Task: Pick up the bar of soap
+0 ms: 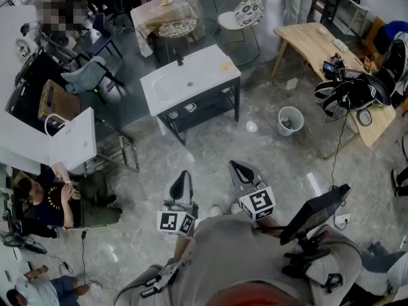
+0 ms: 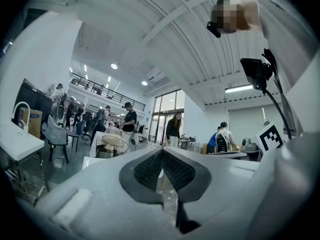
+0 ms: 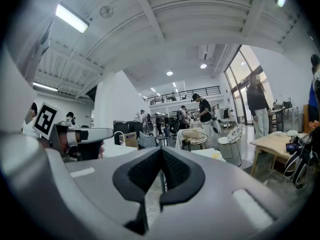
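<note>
The bar of soap (image 1: 225,65) is a small yellow block on the far right corner of a white sink cabinet (image 1: 167,89), which stands on the grey floor a few steps ahead. In the right gripper view the soap (image 3: 216,155) shows as a small yellow spot on the white top. Both grippers are held level in front of the person's body, well short of the cabinet. The left gripper (image 1: 181,185) has its jaws together with nothing between them, and so does the right gripper (image 1: 241,170). In their own views the left gripper (image 2: 161,152) and the right gripper (image 3: 161,151) each show closed black pads.
A white bucket (image 1: 291,120) stands on the floor right of the cabinet. A wooden table (image 1: 310,39) with bags on it is at the right. A white table (image 1: 71,142) and seated people are at the left. A round wicker table (image 1: 177,27) and a chair (image 1: 245,13) lie beyond.
</note>
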`<state>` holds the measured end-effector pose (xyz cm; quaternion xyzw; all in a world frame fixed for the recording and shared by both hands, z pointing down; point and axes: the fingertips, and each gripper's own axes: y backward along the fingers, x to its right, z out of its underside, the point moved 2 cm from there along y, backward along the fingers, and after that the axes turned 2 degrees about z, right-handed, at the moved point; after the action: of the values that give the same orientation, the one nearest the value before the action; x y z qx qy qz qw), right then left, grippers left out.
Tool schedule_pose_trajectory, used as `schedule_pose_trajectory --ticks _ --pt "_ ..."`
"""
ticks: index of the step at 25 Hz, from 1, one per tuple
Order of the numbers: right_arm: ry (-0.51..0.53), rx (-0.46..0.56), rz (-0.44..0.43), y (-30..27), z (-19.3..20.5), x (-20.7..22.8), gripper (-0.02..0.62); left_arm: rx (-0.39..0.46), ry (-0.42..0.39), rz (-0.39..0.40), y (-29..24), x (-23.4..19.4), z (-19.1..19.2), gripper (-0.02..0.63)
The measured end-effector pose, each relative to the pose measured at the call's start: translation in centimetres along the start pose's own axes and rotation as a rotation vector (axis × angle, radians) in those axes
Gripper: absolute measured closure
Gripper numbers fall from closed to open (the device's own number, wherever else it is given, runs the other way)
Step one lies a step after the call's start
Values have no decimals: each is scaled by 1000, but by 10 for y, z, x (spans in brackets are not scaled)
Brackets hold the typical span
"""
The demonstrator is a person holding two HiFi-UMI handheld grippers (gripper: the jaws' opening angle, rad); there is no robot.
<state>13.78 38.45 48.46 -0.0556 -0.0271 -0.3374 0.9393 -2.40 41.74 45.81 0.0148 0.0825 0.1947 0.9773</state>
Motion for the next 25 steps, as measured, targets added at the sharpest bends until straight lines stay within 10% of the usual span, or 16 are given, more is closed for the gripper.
schedule_pose_trajectory --ticks 25 --pt "29 -21 -42 -16 5 34 594 34 -76 -41 -21 31 -15 614"
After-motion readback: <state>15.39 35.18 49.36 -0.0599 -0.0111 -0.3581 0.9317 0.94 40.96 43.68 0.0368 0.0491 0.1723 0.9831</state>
